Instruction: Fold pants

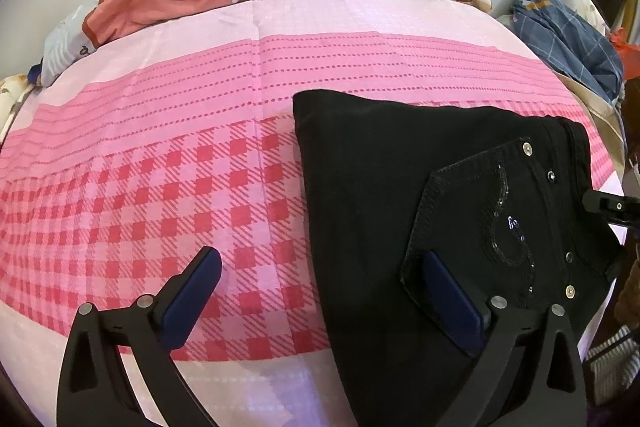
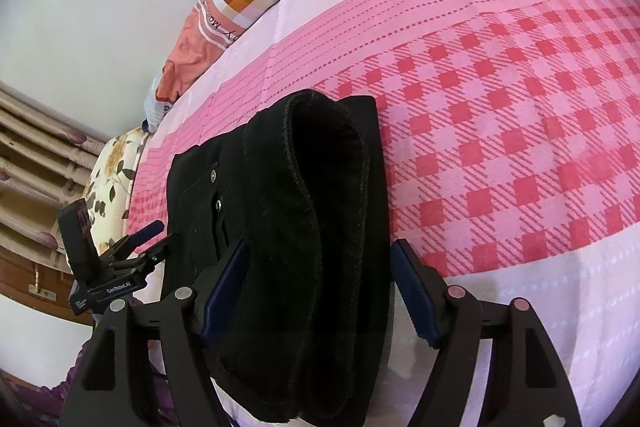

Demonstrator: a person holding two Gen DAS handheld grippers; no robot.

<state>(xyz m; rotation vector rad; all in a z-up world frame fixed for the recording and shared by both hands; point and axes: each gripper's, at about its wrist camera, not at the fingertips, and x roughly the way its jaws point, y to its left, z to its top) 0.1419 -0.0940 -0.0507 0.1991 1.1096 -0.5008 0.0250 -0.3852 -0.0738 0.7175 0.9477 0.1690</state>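
The black pants [image 1: 400, 195] lie folded on my pink checked bedsheet [image 1: 160, 187], sequinned back pocket [image 1: 492, 223] up. My left gripper [image 1: 320, 267] angles down, jaws spread wide, empty. My right gripper [image 2: 320, 267] straddles the folded edge, jaws apart, not pinching.

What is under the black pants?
The black pants lie folded on the pink checked bedsheet, which shows all around them. The patch of sheet right beneath them is covered, so anything there cannot be seen.
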